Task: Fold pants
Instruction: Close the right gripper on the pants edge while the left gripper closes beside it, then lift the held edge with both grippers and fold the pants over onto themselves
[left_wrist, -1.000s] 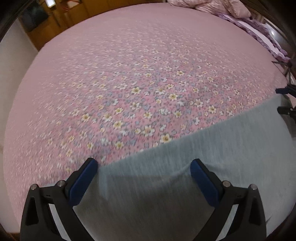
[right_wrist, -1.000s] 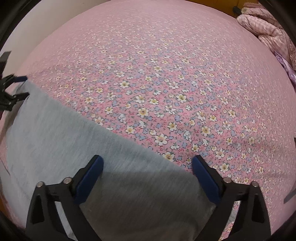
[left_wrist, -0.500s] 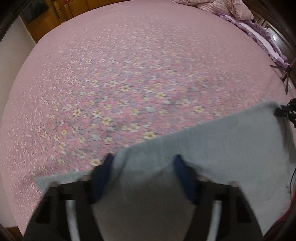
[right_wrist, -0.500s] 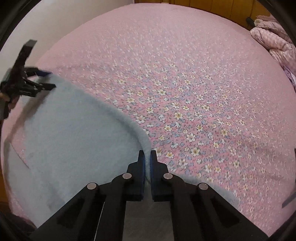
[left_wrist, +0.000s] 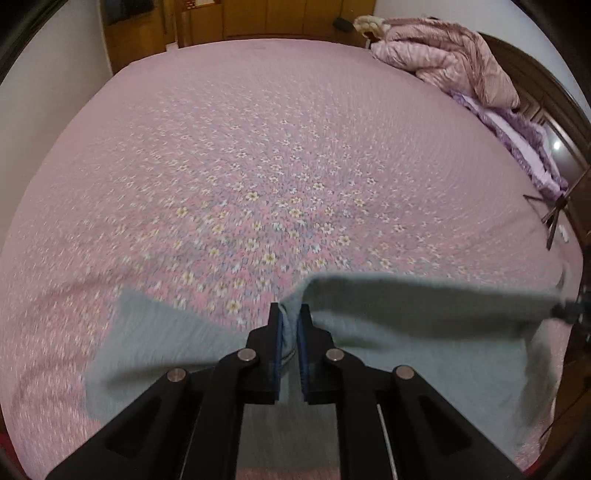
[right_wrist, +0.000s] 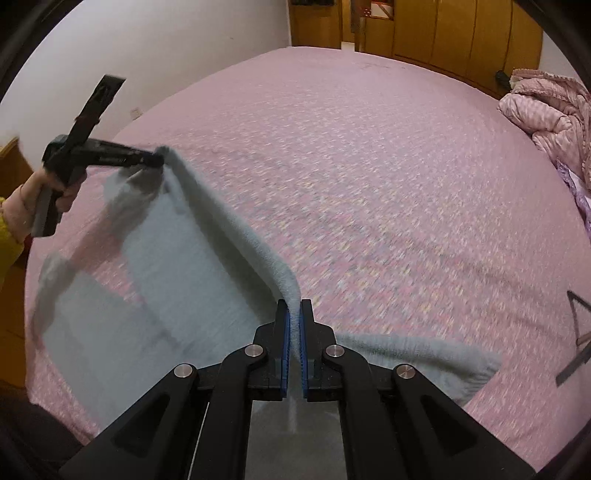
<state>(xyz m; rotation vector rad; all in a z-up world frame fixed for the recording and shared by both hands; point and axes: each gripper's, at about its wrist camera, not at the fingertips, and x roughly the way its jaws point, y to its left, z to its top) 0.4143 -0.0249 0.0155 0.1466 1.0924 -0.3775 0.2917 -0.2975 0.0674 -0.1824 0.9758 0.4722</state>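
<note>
Big bed (left_wrist: 258, 147) w/ pink floral bedspread fills the scene. Grey pants (left_wrist: 424, 350) lie partly on its near edge, one edge lifted off it. Pink quilted blanket (left_wrist: 443, 62) bunched at far right; purple bedding (left_wrist: 517, 147) just nearer, along right side.

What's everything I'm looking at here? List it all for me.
Pants: one, pale grey-blue, far edge lifted off the bed between both tongs.
Bedspread: one, pink with small flowers, covering the bed.
Quilted blanket: one, pink, bunched at the far right corner.
Purple bedding: frilled, along the right edge.
Wardrobe: wooden, brown, beyond the bed.
Left tongs: black with blue pads, shut on the pants.
Right tongs: same, shut on the pants.
Hand: one, yellow sleeve, holding the left tongs.
</note>
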